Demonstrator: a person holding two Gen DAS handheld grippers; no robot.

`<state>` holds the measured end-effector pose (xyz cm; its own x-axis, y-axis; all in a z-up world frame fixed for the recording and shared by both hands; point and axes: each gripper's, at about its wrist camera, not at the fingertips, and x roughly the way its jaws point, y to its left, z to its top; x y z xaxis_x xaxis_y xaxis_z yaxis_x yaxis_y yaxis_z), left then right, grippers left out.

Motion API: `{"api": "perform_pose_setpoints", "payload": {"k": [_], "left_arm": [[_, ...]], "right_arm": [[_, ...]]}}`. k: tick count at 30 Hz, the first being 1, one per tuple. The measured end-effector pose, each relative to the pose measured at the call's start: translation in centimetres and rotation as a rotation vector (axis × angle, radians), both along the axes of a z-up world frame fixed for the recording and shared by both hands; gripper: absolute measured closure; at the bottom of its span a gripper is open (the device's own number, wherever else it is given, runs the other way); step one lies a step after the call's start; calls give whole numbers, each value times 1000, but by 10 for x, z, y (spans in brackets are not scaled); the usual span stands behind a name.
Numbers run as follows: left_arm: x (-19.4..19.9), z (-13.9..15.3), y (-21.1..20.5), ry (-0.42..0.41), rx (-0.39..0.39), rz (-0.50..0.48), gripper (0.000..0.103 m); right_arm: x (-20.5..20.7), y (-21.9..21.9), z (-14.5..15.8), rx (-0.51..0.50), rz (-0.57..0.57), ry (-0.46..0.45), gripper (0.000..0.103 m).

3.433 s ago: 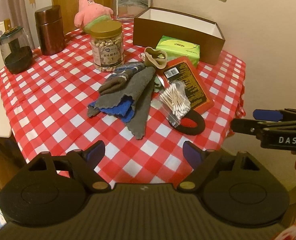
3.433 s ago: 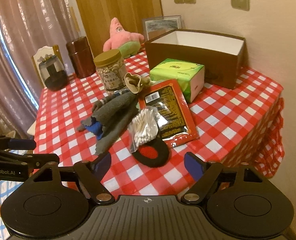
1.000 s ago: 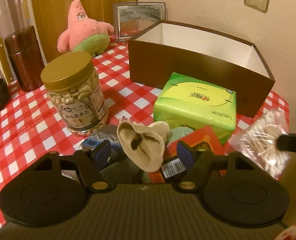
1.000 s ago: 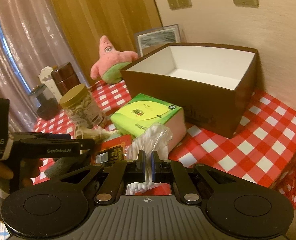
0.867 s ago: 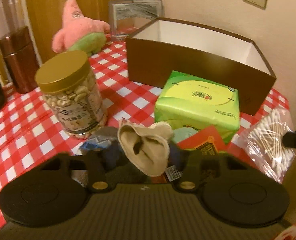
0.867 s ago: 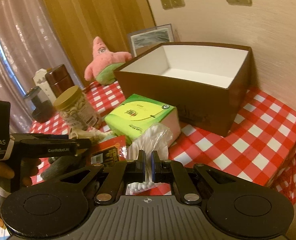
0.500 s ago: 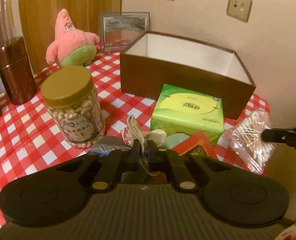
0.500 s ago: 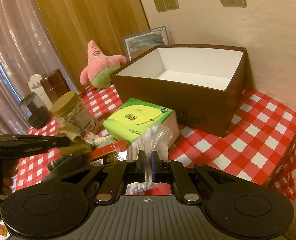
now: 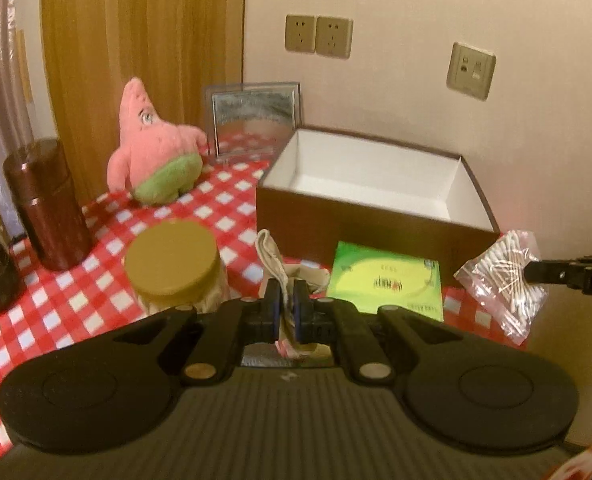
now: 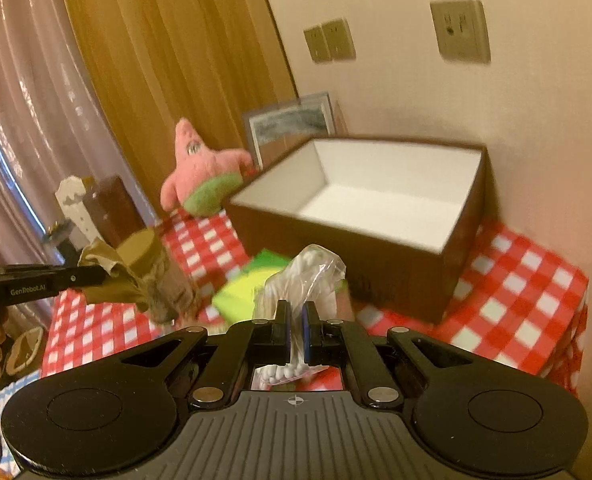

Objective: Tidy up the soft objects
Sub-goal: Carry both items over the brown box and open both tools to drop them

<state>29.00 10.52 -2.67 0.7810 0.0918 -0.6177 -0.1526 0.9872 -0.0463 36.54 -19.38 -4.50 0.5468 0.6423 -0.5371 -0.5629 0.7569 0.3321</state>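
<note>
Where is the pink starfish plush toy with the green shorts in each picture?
Left wrist view: the pink starfish plush toy sits upper left, on the red-and-white checked tablecloth, left of the brown cardboard box.
Right wrist view: the plush toy sits left of centre, against the box's left corner.
Shared landmark: the framed picture behind the toy.

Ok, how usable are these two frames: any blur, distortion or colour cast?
Left wrist view: warm yellow cast, fisheye bends the wall, fairly sharp; the beige sock in the left gripper reads clearly. Right wrist view: motion blur smears the green tissue pack and brown box; the cotton-swab bag in the right gripper stays legible.
</note>
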Motion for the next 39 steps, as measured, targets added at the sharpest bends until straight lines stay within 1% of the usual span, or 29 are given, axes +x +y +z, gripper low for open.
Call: {"api": "perform_pose_setpoints", "payload": {"k": [4, 8, 13, 18, 24, 29, 32, 33, 37, 39], "left_arm": [[19, 15, 7, -26, 22, -17, 97], [45, 28, 13, -59, 44, -35, 97], [91, 40, 16, -91, 56, -64, 97], [139, 44, 15, -103, 44, -99, 97], [189, 35, 9, -83, 41, -144, 97], [226, 20, 6, -53, 36, -170, 96], [248, 10, 4, -26, 33, -184, 95], [254, 7, 3, -18, 33, -187, 93], [272, -5, 2, 23, 46, -189, 77], [278, -8, 3, 40, 41, -189, 75]], "right_arm": [[17, 4, 17, 15, -20, -45, 97], [43, 5, 29, 25, -61, -77, 97], [79, 11, 39, 33, -118, -118, 97], [111, 19, 41, 23, -156, -125, 97], [140, 28, 26, -18, -202, -99, 97], [163, 28, 8, -44, -242, -62, 97], [172, 27, 2, -56, -260, -48, 97], [174, 27, 0, -60, -265, -43, 97], [181, 25, -4, -66, -288, -29, 97], [185, 23, -5, -62, -304, -22, 97]]}}
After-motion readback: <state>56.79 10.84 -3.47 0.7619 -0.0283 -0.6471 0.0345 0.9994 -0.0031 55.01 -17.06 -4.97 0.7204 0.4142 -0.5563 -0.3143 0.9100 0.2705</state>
